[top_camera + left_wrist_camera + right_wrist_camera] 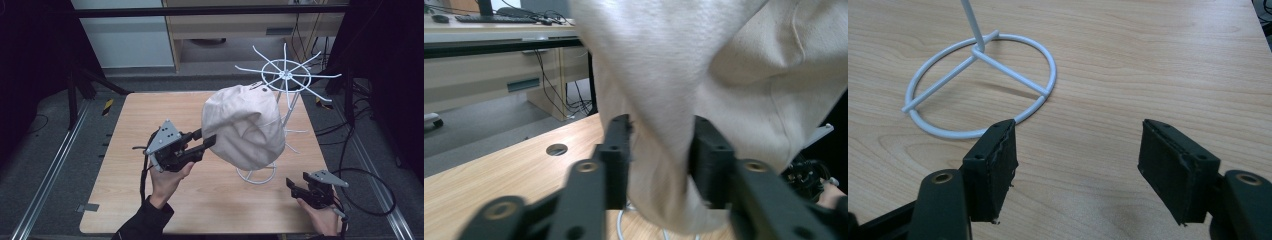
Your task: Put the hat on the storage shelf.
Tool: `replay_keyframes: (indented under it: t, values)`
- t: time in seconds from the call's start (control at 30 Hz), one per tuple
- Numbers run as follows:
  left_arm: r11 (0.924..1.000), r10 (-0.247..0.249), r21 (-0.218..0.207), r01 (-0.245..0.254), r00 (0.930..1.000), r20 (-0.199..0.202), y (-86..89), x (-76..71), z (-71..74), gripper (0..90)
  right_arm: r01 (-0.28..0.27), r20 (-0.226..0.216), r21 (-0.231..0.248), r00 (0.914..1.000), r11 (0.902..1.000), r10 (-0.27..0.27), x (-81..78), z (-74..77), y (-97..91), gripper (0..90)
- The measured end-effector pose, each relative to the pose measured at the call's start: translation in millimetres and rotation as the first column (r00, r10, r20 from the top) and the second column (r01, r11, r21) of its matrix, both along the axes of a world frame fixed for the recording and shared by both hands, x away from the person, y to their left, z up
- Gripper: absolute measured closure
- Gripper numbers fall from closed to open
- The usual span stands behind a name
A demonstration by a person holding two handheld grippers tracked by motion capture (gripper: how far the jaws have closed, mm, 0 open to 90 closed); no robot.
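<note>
A cream cap [245, 125] hangs on a white wire rack [286, 75] standing on the wooden table [140, 200]. My left gripper [205, 138] reaches the cap's lower left side. In the left gripper view its jaws [659, 135] stand apart, with a fold of the cap [704, 65] hanging between them and no firm pinch visible. My right gripper [298, 181] rests low near the table's front right. Its jaws [1078, 150] are open over bare wood, close to the rack's ring base [980, 85].
The rack's spokes [320, 77] spread out above and to the right of the cap. Its base ring [256, 175] sits right of centre on the table. A small hole [557, 149] marks the tabletop. Dark frames and cables surround the table.
</note>
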State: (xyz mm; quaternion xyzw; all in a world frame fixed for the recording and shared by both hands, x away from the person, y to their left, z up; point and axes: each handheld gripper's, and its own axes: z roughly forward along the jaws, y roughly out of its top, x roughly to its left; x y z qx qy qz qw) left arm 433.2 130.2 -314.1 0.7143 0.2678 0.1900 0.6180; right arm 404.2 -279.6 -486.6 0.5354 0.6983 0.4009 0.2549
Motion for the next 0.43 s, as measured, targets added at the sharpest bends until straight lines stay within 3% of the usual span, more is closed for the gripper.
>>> replay_keyframes:
  t: [0.13,0.3,0.43]
  values:
    - [0.999,0.028,0.035,-0.028,0.9996,-0.001,15.5,-7.2,-5.4,47.8,0.002,-0.002,0.0,1.0,1.0,-0.002,0.1,-0.2,0.2,31.1]
    - [0.9925,0.078,0.095,-0.077,0.9969,-0.011,41.3,-17.9,-21.6,40.2,0.004,-0.003,0.0,1.0,1.0,-0.004,0.4,-0.5,-0.2,29.1]
    - [0.9813,0.128,0.149,-0.121,0.9912,-0.034,62.3,-22.2,-41.2,37.1,0.009,-0.002,0.005,1.0,1.0,-0.009,0.8,-0.7,-0.7,26.3]
